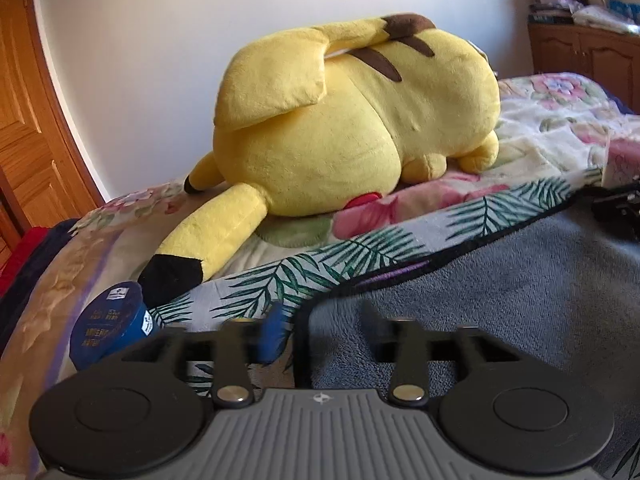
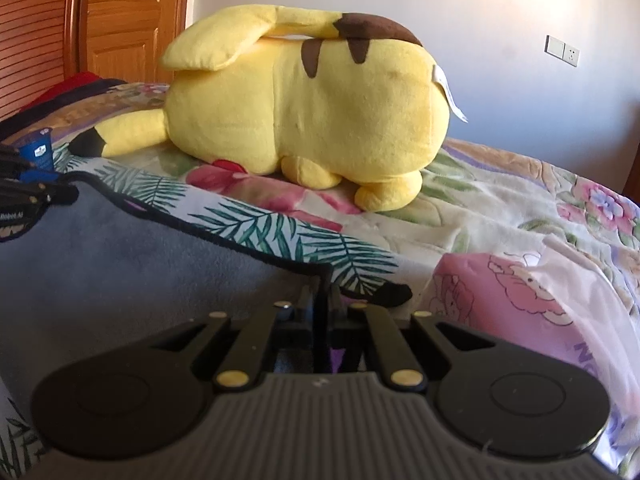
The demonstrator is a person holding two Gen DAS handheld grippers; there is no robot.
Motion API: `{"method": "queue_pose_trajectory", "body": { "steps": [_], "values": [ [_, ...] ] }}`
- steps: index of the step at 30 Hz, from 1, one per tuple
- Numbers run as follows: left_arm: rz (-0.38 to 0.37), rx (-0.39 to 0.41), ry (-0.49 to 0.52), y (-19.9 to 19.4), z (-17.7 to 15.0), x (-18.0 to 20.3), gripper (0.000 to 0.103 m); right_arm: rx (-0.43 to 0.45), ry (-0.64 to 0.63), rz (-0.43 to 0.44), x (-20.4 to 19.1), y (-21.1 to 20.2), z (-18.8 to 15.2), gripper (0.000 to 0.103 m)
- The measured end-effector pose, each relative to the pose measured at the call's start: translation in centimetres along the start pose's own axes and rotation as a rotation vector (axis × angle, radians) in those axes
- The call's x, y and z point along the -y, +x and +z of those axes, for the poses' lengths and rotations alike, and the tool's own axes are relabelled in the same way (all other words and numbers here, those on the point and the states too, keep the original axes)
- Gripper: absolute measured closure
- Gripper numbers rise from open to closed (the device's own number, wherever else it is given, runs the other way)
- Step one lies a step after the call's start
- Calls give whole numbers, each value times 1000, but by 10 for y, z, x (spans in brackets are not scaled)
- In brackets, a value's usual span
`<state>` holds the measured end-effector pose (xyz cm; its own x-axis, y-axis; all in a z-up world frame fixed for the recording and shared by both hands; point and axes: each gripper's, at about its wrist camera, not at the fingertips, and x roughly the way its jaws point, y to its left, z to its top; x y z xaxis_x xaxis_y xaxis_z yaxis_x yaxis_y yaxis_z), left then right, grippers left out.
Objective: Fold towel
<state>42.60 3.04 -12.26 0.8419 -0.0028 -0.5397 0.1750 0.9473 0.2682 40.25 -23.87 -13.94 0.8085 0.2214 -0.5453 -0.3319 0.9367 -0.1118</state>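
Note:
The towel lies on the bed: grey plush side (image 1: 500, 280) up, palm-leaf printed side (image 1: 360, 256) showing along its far edge, with a black hem. My left gripper (image 1: 320, 320) is open, its fingers straddling the towel's near left corner edge. My right gripper (image 2: 322, 300) is shut on the towel's right corner, where the hem (image 2: 320, 272) runs between its jaws. The grey side (image 2: 140, 264) fills the left of the right wrist view. Each gripper shows in the other's view, right (image 1: 616, 208) and left (image 2: 24, 196).
A big yellow Pikachu plush (image 1: 352, 120) lies on the floral bedspread (image 2: 520, 208) just beyond the towel. A blue cup (image 1: 112, 328) sits by the towel's left corner. A pink printed cloth (image 2: 540, 292) lies at right. A wooden door (image 1: 24, 120) and a cabinet (image 1: 584, 48) stand behind.

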Motion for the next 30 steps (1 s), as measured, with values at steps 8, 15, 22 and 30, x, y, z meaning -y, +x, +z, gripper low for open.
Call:
{"method": "queue_pose_trajectory", "body": {
  "steps": [8, 15, 22, 30],
  "values": [
    [-45, 7, -29, -15, -4, 1, 21, 15, 23, -5, 2, -12, -2, 40],
    [-81, 21, -42, -52, -1, 6, 16, 5, 57, 12, -4, -41, -4, 40],
    [-94, 15, -72, -98, -4, 9, 13, 21, 83, 20, -11, -86, 2, 38],
    [-102, 8, -66, -149, -8, 11, 12, 38, 107, 19, -20, -133, 7, 38]
  ]
}}
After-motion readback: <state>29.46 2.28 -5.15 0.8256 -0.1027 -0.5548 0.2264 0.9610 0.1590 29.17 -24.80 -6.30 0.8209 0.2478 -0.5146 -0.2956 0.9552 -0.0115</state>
